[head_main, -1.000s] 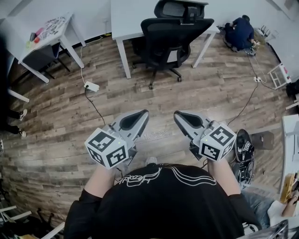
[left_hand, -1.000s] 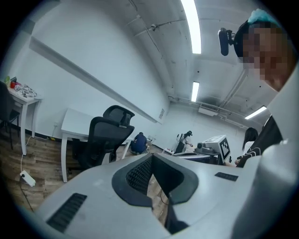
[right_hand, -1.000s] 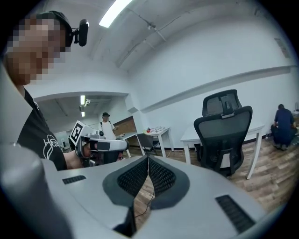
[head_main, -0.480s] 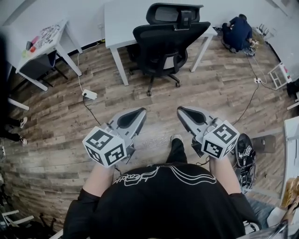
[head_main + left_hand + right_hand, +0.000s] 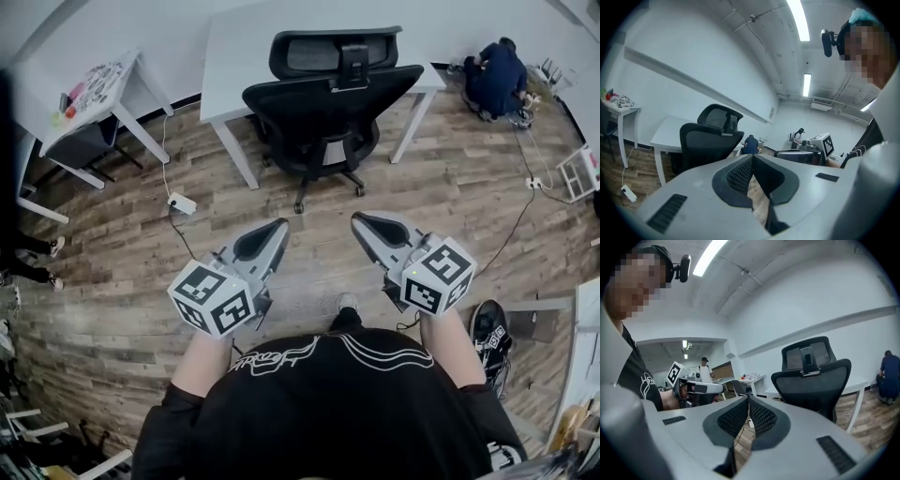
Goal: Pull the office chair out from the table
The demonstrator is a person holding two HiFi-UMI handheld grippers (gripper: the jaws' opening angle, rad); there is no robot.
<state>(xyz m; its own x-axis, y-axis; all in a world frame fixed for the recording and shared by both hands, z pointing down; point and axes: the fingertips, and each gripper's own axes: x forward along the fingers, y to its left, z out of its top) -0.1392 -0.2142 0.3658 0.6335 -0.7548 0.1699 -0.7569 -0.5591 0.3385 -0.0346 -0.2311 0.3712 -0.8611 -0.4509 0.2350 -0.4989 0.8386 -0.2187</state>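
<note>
A black office chair (image 5: 323, 103) with a mesh back and headrest stands tucked under the white table (image 5: 253, 42), its back toward me. It also shows in the left gripper view as the chair (image 5: 708, 140) and in the right gripper view as the chair (image 5: 813, 378). My left gripper (image 5: 280, 228) and right gripper (image 5: 358, 223) hover side by side over the wood floor, short of the chair's wheeled base (image 5: 323, 183). Both are shut with nothing between the jaws.
A second white desk (image 5: 89, 89) with small items stands at the left. A power strip (image 5: 182, 202) and cable lie on the floor left of the chair. A person (image 5: 497, 75) crouches at the far right. Bags (image 5: 487, 333) lie at the right.
Both grippers and I have moved forward toward the chair, which now looks larger and nearer. The jaws have stayed shut.
</note>
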